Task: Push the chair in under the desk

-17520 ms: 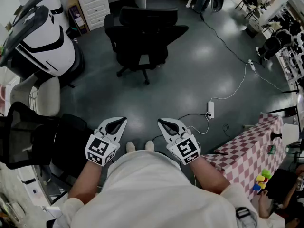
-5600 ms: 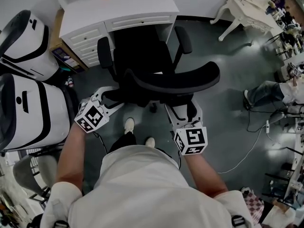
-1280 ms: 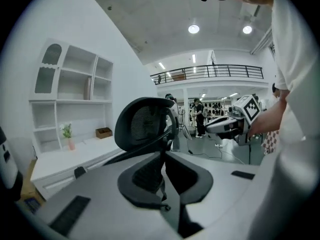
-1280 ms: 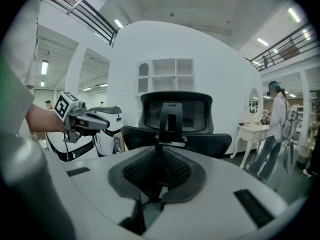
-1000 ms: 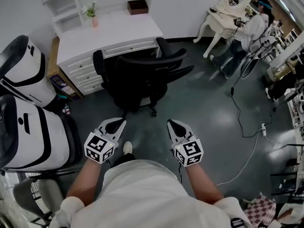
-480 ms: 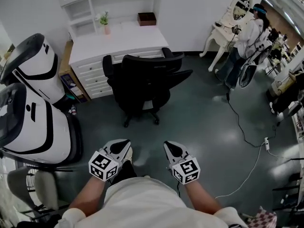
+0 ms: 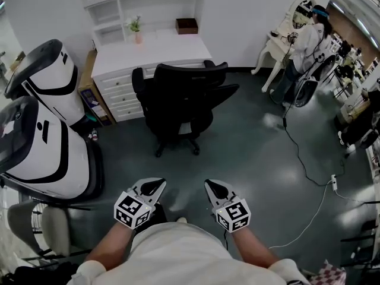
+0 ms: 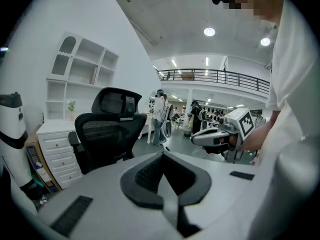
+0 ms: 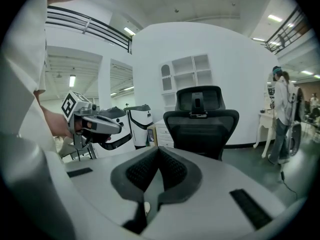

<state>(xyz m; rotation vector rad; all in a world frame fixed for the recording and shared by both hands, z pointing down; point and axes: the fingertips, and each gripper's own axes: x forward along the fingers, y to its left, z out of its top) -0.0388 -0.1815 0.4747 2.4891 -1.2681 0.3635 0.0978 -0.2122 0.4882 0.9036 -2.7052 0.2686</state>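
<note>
The black mesh office chair (image 7: 181,103) stands against the white desk (image 7: 151,46), its seat tucked under the desktop and its back facing me. It also shows as the chair (image 8: 107,129) in the left gripper view and the chair (image 9: 201,124) in the right gripper view. Both grippers hang close to my body, well back from the chair. My left gripper (image 7: 153,187) is shut with nothing in it. My right gripper (image 7: 212,188) is also shut and empty. A stretch of dark floor separates them from the chair.
Two large white and black machines (image 7: 38,129) stand at the left. A person (image 7: 306,40) stands by a white dressing table (image 7: 282,37) at the right. A cable (image 7: 306,165) runs over the floor on the right. A small plant (image 7: 136,27) and a brown box (image 7: 187,25) sit on the desk.
I have stepped back from the chair, which now lies farther off in the head view. Both grippers stay shut and low near my body.
</note>
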